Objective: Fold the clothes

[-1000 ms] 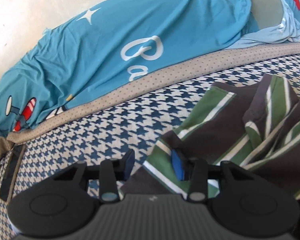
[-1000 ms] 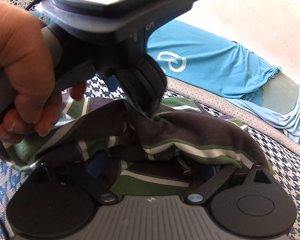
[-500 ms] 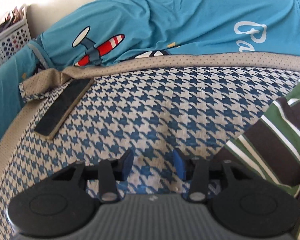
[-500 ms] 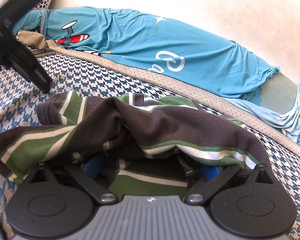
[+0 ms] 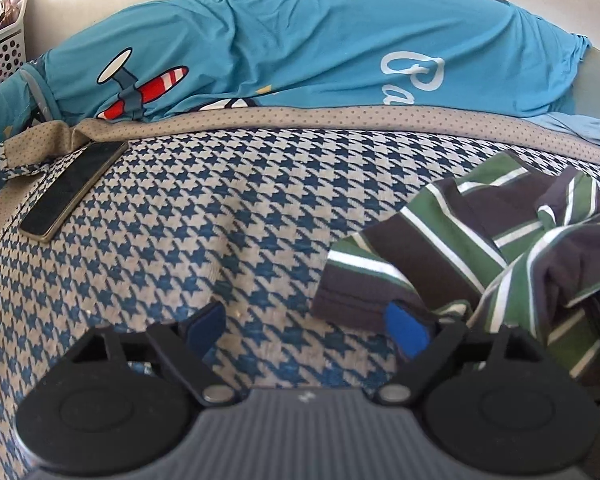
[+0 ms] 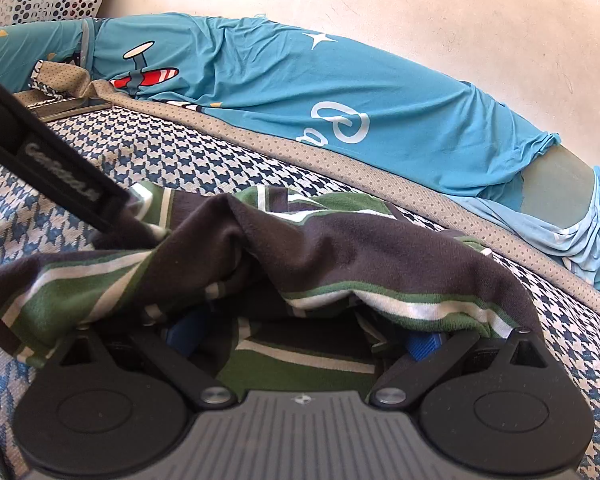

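L gripper (image 5: 306, 330) spread wide, nothing between its 2 blue pads (image 5: 404, 330); its right-side pad just touches the near hem of the striped shirt (image 5: 452, 248), left-side pad over bare cover. Shirt = brown/green/white stripes, crumpled in a heap at the right of the L view, lying on the blue/white houndstooth cover (image 5: 220, 240). Left of the shirt hem the cover runs open w/ lots of bare room out to a dark phone (image 5: 74, 190) lying flat near the far-left corner, just inside the tan dotted border (image 5: 340, 118). Beyond that border: a teal printed sheet (image 5: 300, 48) w/ plane + star, then wall. White perforated basket (image 5: 0, 60) at far left edge.

R gripper (image 6: 306, 334) also wide apart, but shirt (image 6: 340, 248) is draped over both pads (image 6: 422, 346) and bunched between them; can't tell if fabric is pinched, jaws aren't closed on it. L gripper's black body (image 6: 48, 152) crosses R view at left, touching the shirt's left fold. Tan border (image 6: 340, 160) runs diagonally behind shirt, bare cover strip (image 6: 160, 152) between them.
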Demonstrator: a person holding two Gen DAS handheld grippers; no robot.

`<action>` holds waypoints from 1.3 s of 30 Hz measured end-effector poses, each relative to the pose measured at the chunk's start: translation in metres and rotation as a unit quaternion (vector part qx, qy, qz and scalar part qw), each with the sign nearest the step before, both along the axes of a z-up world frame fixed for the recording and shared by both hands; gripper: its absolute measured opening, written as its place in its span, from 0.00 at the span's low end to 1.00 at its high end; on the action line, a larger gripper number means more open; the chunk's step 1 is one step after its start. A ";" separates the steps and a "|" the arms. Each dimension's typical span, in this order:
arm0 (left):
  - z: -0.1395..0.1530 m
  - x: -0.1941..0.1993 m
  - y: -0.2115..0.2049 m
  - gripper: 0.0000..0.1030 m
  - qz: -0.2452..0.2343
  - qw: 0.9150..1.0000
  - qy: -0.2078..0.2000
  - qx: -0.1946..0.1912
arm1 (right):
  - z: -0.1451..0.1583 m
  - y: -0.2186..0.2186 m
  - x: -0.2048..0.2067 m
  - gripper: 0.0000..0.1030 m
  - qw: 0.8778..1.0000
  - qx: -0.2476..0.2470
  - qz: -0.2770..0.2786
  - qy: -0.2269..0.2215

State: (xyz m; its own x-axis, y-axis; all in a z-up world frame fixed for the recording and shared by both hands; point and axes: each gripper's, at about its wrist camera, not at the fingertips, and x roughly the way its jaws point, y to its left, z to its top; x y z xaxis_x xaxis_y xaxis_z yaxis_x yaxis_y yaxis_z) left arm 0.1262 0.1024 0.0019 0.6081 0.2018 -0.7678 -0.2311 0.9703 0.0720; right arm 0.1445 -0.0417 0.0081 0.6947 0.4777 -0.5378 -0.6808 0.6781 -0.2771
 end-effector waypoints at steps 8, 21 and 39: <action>-0.006 0.018 -0.011 0.94 -0.002 0.999 0.002 0.038 | -0.001 0.000 0.000 0.96 1.000 0.000 0.000 0.000; -0.011 0.026 -0.017 0.99 0.000 0.998 0.007 0.062 | -0.001 -0.001 0.000 0.96 1.000 0.000 -0.001 0.000; -0.007 0.027 -0.023 1.00 -0.035 0.998 -0.018 0.042 | -0.001 0.000 0.000 0.96 1.000 0.000 -0.001 0.000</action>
